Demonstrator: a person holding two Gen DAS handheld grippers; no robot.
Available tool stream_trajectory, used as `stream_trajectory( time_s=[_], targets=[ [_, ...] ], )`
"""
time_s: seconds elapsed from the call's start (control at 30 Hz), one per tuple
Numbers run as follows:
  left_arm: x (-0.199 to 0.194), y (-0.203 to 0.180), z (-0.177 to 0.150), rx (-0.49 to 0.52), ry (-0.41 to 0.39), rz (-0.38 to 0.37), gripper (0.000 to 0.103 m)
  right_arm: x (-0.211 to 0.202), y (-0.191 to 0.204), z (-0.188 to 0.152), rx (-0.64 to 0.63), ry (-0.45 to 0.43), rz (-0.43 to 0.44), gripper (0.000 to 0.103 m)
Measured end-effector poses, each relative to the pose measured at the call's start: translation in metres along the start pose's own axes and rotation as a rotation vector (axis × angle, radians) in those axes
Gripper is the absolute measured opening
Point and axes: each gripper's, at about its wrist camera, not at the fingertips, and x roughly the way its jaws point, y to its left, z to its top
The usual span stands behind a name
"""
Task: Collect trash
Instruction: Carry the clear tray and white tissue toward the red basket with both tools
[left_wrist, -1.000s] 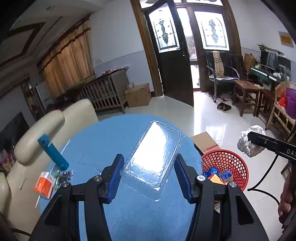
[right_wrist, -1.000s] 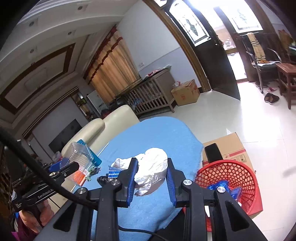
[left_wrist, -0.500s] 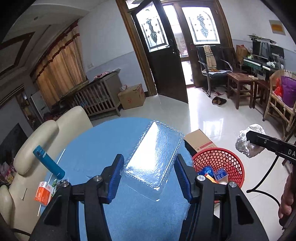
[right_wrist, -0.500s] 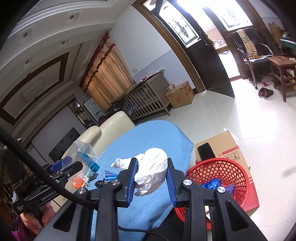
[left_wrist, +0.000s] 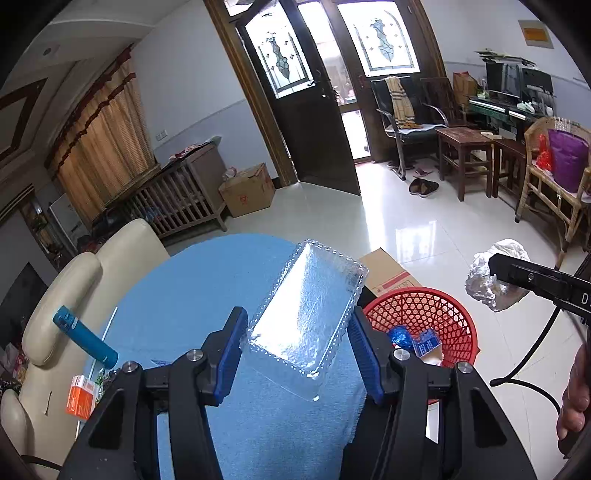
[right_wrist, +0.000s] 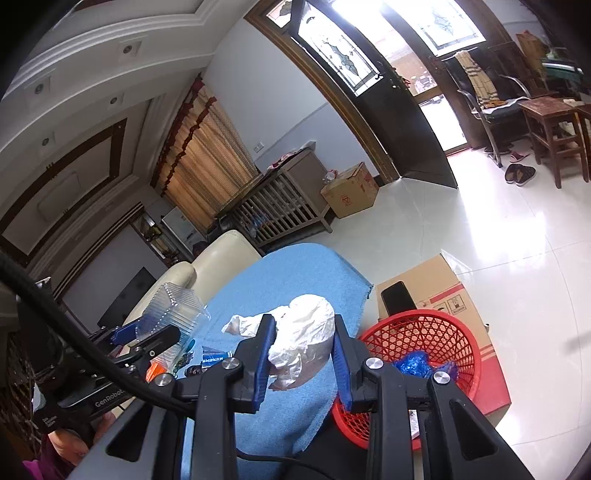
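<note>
clear tray (left_wrist: 306, 314) clamped in left gripper (left_wrist: 295, 354) | foil wad (right_wrist: 303, 343) clamped in right gripper (right_wrist: 301, 360) | red basket (left_wrist: 454, 317) at 3 o'clock, partly filled | desk (left_wrist: 192, 295) litter left

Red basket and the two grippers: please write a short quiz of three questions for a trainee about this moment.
1. True or false: the left gripper holds a clear plastic tray.
2. What does the right gripper hold? A) blue tube B) crumpled foil C) orange packet
3. Fill in: the red basket stands on the ____, beside the blue table.

Key: 1 true. 2 B, the foil. 3 floor.
</note>
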Motion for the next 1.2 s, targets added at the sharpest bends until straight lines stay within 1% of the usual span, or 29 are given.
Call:
stream_trajectory(
  time_s=[0.4, 1.2],
  targets=[
    [0.008, -0.023, 0.005, 0.054, 0.021, -0.013, 0.057, -0.006, -0.019, 0.0, 0.049, -0.002, -0.002, 0.032],
    [0.022, -0.042, 0.012, 0.107, 0.048, -0.029, 0.057, -0.005, -0.038, -0.003, 0.096, 0.01, -0.006, 0.032]
  ],
)
